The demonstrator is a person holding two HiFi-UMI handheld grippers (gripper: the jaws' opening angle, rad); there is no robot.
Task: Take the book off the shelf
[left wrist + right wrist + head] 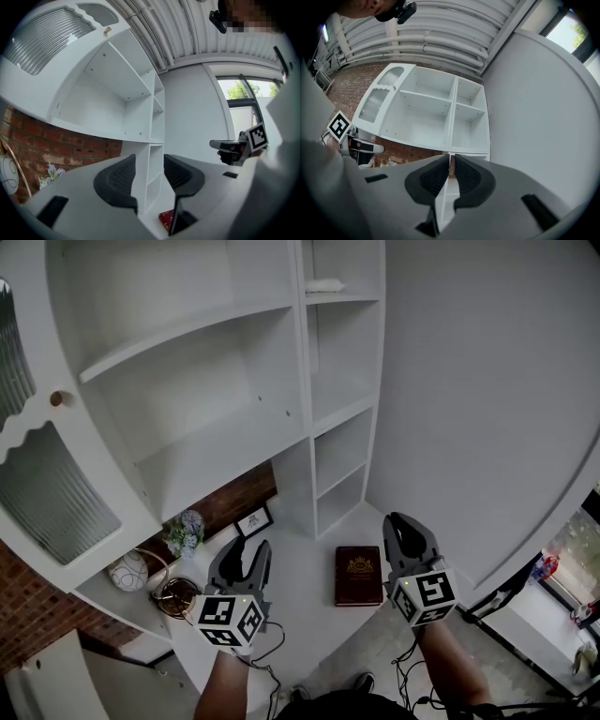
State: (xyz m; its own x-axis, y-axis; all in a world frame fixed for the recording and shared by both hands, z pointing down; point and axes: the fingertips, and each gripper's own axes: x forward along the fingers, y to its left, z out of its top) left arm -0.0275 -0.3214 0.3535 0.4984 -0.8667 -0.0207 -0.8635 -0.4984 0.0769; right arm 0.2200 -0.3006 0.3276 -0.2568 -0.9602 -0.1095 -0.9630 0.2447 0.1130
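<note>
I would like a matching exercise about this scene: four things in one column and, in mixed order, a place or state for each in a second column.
Things:
1. book
2. left tool
3. right tool
4. flowers

Places or states:
a. jaws shut, nothing between them
b. lying flat on the white top
c. jaws apart, nothing between them
d. by the brick wall

Pairs: 1-b, 2-c, 3-a, 4-d

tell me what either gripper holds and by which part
Nothing is held. The left gripper is open and empty, and the right gripper is shut on nothing. The book lies flat on the white surface.
</note>
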